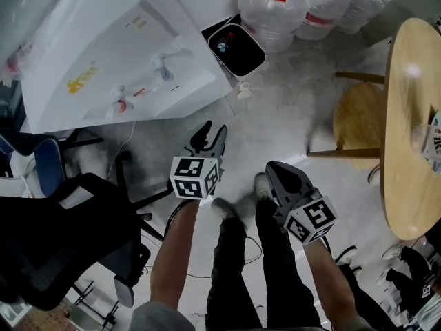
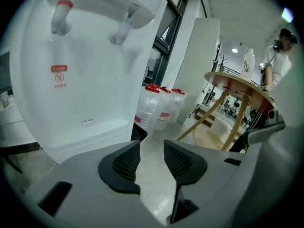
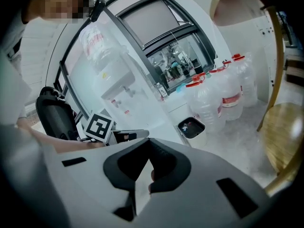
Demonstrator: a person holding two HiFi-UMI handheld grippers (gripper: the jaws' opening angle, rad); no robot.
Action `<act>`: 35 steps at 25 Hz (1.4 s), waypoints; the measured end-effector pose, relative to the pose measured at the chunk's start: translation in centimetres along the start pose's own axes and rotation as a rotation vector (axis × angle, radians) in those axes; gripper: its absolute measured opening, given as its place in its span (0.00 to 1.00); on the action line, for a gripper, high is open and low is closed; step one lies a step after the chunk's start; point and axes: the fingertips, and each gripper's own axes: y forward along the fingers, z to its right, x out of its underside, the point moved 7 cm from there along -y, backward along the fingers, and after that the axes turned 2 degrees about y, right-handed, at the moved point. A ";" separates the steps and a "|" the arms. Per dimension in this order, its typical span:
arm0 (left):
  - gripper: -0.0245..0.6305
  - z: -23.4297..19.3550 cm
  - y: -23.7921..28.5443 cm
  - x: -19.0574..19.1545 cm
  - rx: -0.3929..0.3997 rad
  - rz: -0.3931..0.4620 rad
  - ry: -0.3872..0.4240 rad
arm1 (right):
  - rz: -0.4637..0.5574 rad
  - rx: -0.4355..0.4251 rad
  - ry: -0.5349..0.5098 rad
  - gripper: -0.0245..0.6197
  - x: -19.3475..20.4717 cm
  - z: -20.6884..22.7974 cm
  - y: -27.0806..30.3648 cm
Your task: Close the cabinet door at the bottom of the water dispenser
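Observation:
The white water dispenser (image 1: pixel 117 54) stands at the upper left of the head view, seen from above, with its two taps (image 1: pixel 162 67) facing me. My left gripper (image 1: pixel 210 133) points at its front from a short way off; its jaws stand open with nothing between them (image 2: pixel 152 146). In the left gripper view the dispenser's front (image 2: pixel 80 80) fills the left side, and the bottom cabinet door is hidden below the jaws. My right gripper (image 1: pixel 272 167) hangs further back to the right, its fingertips touching, empty (image 3: pixel 149 141).
A black waste bin (image 1: pixel 236 48) sits right of the dispenser, with large water bottles (image 1: pixel 289 5) behind it. A round wooden table (image 1: pixel 406 129) and stool (image 1: pixel 355 119) stand at the right. A black office chair (image 1: pixel 55 233) is at the lower left. My legs (image 1: pixel 241 254) are below.

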 end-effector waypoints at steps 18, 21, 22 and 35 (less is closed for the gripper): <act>0.06 8.3 -17.4 -15.5 -0.056 0.224 0.153 | 0.125 -0.092 -0.108 0.05 -14.1 -11.3 -2.9; 0.05 9.3 -20.1 -18.6 -0.067 0.274 0.153 | 0.156 -0.106 -0.138 0.05 -16.9 -13.5 -3.9; 0.05 9.6 -20.9 -19.6 -0.069 0.292 0.158 | 0.167 -0.111 -0.150 0.05 -17.8 -14.2 -4.3; 0.05 13.4 -31.4 -28.9 -0.105 0.453 0.186 | 0.307 -0.163 -0.285 0.05 -27.3 -22.9 -9.3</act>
